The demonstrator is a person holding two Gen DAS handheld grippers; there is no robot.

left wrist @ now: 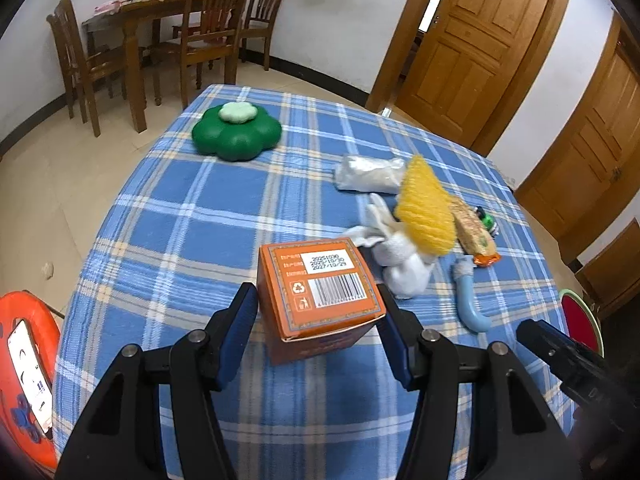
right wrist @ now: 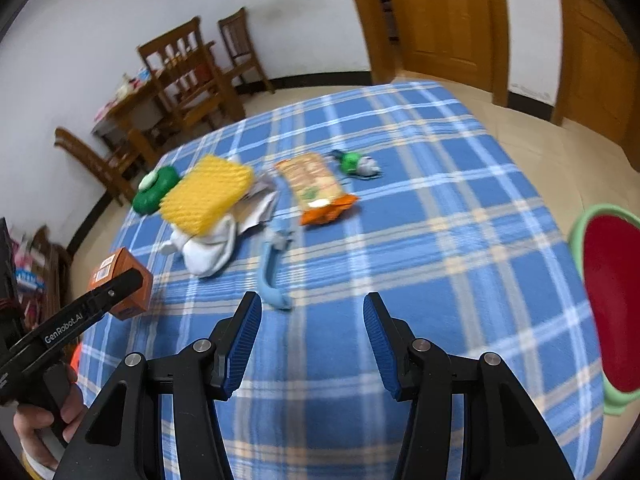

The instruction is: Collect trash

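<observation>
A: Starting from the left, what is the left claw (left wrist: 318, 312) doing?

B: It is straddling the orange box (left wrist: 320, 300) near the close edge of the desk (left wrist: 200, 220). Its blue pads (left wrist: 240, 332) are sitting just beside the box's two sides, and I cannot tell whether they are pressing on it yet.

A: How should it be gripping?

B: I'd say squarely on the flat side faces, low enough that the carton is not tipping out, and gently, since thin card is likely crushing easily.

A: And further right?

B: The white cloth (left wrist: 404, 268), the yellow sponge (left wrist: 426, 210), the snack wrapper (left wrist: 474, 234) and the blue curved piece (left wrist: 472, 304) are lying close together, right of the box.

A: The right claw (right wrist: 312, 332)?

B: It is hovering with its jaws apart and nothing between them, near the blue piece. The red bowl with the green rim (right wrist: 612, 304) is sitting off the desk's right edge; probably the trash is going there.
</observation>
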